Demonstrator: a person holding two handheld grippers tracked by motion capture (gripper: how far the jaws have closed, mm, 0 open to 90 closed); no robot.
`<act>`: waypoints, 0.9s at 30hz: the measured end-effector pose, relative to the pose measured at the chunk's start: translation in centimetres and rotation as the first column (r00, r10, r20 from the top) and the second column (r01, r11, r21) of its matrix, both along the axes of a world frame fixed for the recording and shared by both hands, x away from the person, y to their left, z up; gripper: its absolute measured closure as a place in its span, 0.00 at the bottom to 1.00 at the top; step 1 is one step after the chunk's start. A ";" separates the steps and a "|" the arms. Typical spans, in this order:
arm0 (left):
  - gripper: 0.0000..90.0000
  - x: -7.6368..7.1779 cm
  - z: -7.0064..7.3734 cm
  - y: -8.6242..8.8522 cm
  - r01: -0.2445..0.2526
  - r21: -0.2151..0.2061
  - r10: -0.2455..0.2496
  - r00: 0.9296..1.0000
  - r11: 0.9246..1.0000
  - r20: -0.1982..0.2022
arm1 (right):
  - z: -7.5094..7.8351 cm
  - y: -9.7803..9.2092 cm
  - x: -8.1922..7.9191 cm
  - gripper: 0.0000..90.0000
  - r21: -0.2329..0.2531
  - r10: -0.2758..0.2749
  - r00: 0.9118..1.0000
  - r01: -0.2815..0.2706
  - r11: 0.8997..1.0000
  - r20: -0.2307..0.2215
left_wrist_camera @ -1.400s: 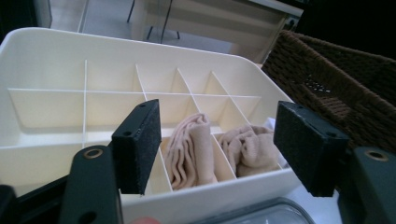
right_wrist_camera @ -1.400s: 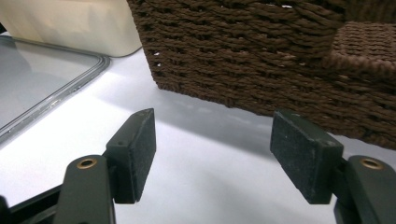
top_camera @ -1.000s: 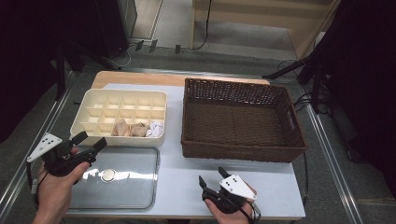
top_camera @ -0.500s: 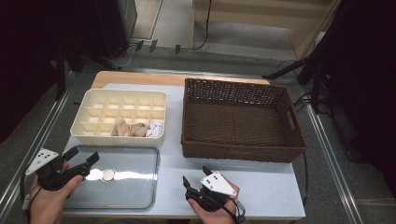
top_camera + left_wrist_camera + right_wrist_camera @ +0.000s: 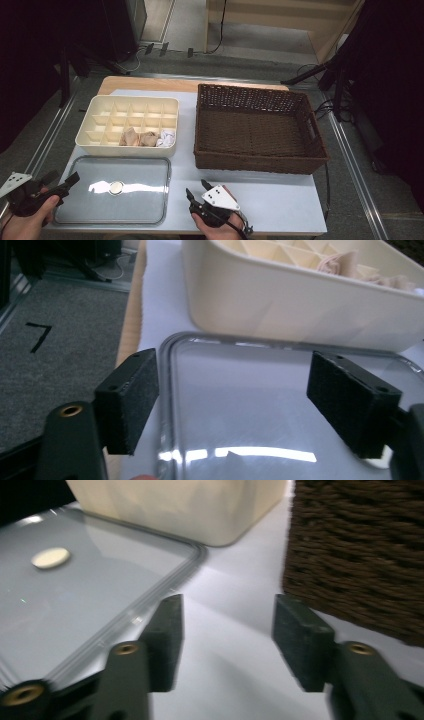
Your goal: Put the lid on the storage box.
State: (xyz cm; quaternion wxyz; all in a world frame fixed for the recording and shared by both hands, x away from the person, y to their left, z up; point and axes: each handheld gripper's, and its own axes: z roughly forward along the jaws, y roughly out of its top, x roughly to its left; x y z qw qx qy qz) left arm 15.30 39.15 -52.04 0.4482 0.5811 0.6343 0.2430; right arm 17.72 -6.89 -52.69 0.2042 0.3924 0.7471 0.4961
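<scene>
A clear flat lid [image 5: 113, 196] lies at the front left of the table, with a small round cream knob [image 5: 116, 187] in its middle. My left gripper [image 5: 62, 181] hovers open just off the lid's left edge, its jaws straddling the lid's rim [image 5: 170, 390]. My right gripper [image 5: 196, 189] is open near the front edge, right of the lid, with bare table between its jaws. The right gripper view has the lid [image 5: 75, 605] and the knob [image 5: 50, 557] at the left. A cream divided box [image 5: 128, 126] behind the lid holds crumpled cloth pieces [image 5: 146, 138].
A dark wicker basket [image 5: 258, 127] stands at the right half of the table, its wall [image 5: 360, 555] close to my right gripper. The cream box wall [image 5: 300, 305] rises just beyond the lid. Floor [image 5: 55, 340] drops away left of the table.
Both grippers have drawn back toward the front edge of the table. The left one slid off the lid to its left side; the right one moved left.
</scene>
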 end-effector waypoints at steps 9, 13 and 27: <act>0.37 -0.4 -0.9 0.0 0.014 -0.012 -0.014 1.000 1.000 -0.019 | -0.7 2.0 0.2 0.60 0.056 0.043 0.998 -0.040 0.998 -0.049; 0.37 -0.3 -0.9 0.2 -0.008 -0.016 0.008 1.000 1.000 -0.018 | -1.0 2.5 0.2 0.63 0.056 0.055 0.996 -0.051 0.997 -0.063; 0.44 -0.1 -1.2 0.2 0.024 0.011 -0.023 0.999 1.000 -0.037 | -1.0 3.4 0.2 0.72 0.129 0.036 0.990 -0.018 0.991 -0.140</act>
